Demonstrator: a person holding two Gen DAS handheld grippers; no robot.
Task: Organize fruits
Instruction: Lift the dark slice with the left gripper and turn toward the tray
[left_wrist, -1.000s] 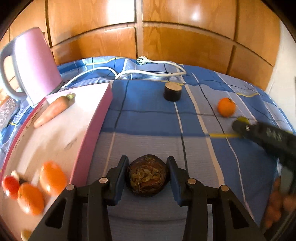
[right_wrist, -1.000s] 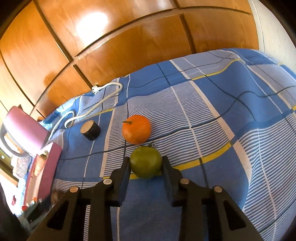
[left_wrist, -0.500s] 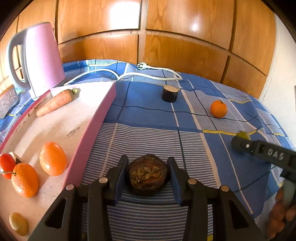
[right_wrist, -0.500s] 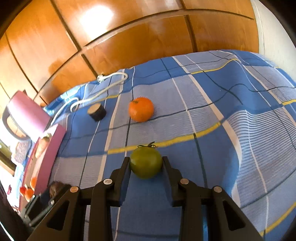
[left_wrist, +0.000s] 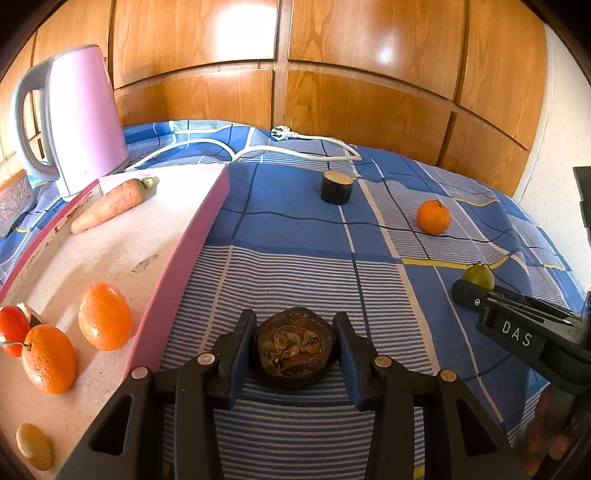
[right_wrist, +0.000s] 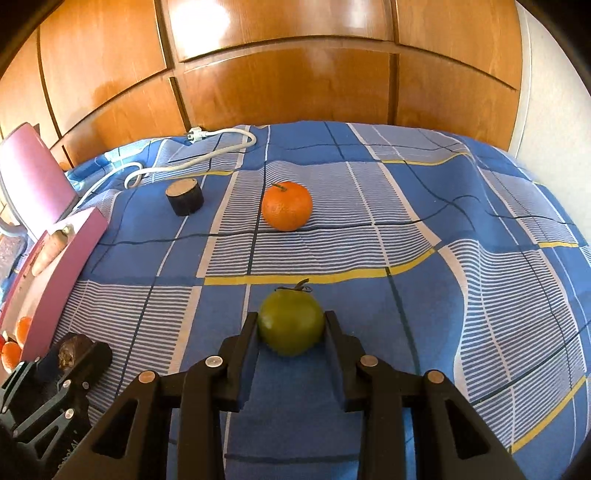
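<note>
Left gripper (left_wrist: 295, 347): jaws closed on a dark brown fruit (left_wrist: 294, 347), held over the blue checked cloth (left_wrist: 295, 236) just beside the pink tray (left_wrist: 192, 236). Right gripper (right_wrist: 291, 326): jaws closed narrowly on a green fruit (right_wrist: 290, 321); its body, seen from the left wrist, bears white letters "DAS". Tray contents: carrot (left_wrist: 110, 205), two oranges (left_wrist: 105, 321), a red fruit (left_wrist: 13, 330). Loose on the cloth: one orange (right_wrist: 287, 205), a dark stub (right_wrist: 184, 195), a white cord (left_wrist: 295, 149). Pink kettle (left_wrist: 81, 114) behind the tray.
</note>
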